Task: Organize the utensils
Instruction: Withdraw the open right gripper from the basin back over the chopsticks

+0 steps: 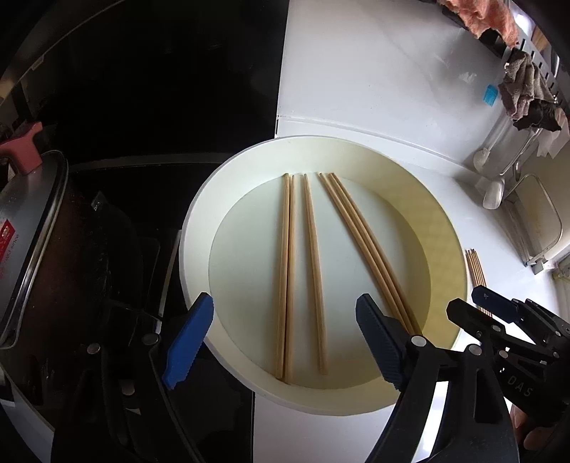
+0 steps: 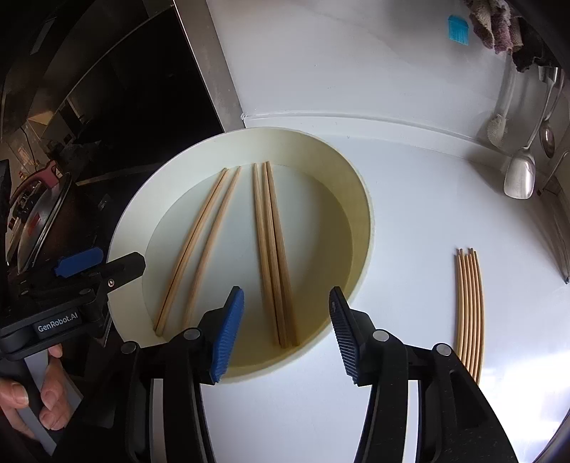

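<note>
White countertop (image 2: 409, 220) is carrying, left to right, the left gripper (image 1: 281, 342) hovering wide open, a cream plate (image 2: 131, 228) holding six chopsticks (image 2: 272, 256), the right gripper (image 2: 285, 331) gaping empty, and a bundle of chopsticks (image 2: 470, 306) lying beside the plate.

Cream-white bowl (image 1: 199, 228) with a yellowish inner wall, holding pale tan wooden chopsticks (image 1: 310, 270). More light tan chopsticks (image 2: 470, 313) on the glossy white bench (image 2: 409, 249). Blue ribbed pads (image 2: 228, 334) on black gripper frames, a bright blue brush (image 2: 457, 28), a pinkish-orange cloth (image 1: 484, 17).
</note>
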Motion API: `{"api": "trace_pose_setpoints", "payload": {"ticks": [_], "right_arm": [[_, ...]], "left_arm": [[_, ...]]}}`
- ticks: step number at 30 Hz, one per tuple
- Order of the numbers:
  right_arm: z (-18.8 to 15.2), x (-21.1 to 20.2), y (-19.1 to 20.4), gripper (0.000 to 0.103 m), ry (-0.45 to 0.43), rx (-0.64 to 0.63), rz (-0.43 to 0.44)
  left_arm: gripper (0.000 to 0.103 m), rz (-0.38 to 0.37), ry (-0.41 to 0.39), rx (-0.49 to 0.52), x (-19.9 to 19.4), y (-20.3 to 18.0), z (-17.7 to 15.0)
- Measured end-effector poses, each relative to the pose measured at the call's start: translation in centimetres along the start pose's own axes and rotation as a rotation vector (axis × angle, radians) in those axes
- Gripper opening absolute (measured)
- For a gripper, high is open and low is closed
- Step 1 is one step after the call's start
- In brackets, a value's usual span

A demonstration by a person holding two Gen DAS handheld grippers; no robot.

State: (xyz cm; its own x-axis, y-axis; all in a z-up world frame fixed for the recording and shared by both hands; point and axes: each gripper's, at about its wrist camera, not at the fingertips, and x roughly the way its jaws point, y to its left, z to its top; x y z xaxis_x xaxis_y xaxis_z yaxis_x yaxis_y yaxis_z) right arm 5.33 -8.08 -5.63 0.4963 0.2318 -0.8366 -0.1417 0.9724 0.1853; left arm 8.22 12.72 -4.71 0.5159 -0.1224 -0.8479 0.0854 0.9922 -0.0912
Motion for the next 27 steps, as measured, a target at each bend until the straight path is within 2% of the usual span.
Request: {"api": "trace_pose_setpoints", "payload": {"ticks": [9,13,17,25,27], "right_arm": [[-2.6,-3.6,-2.7,0.055,-0.026,0.013,-0.026],[-3.8,-5.1,-4.8,0.056,-0.032,0.034,-0.047],[-5.3,-6.5,-7.5,0.06,-0.036,0.05,-0.084],[-8.6,-8.2,-14.3,0.061,-0.038,0.128,-0.163],[-9.4,-8.1,-15.7,0.064,-0.044,0.136,-0.177]], "left_arm": [[0.081,-0.018,-0.024,0.017,-1.6,-3.7,-1.4],[0.085,-0.04,-0.029,0.043,-1.9,-6.4,-2.1],[0.085,-0.063,-0.027,0.06,-1.9,-9.0,-3.0],[0.089,-0.093,-0.023,0.108,-2.1,-14.0,-5.5],[0.089,-0.112,-0.022,0.123,-2.0,-15.3,-6.1]]}}
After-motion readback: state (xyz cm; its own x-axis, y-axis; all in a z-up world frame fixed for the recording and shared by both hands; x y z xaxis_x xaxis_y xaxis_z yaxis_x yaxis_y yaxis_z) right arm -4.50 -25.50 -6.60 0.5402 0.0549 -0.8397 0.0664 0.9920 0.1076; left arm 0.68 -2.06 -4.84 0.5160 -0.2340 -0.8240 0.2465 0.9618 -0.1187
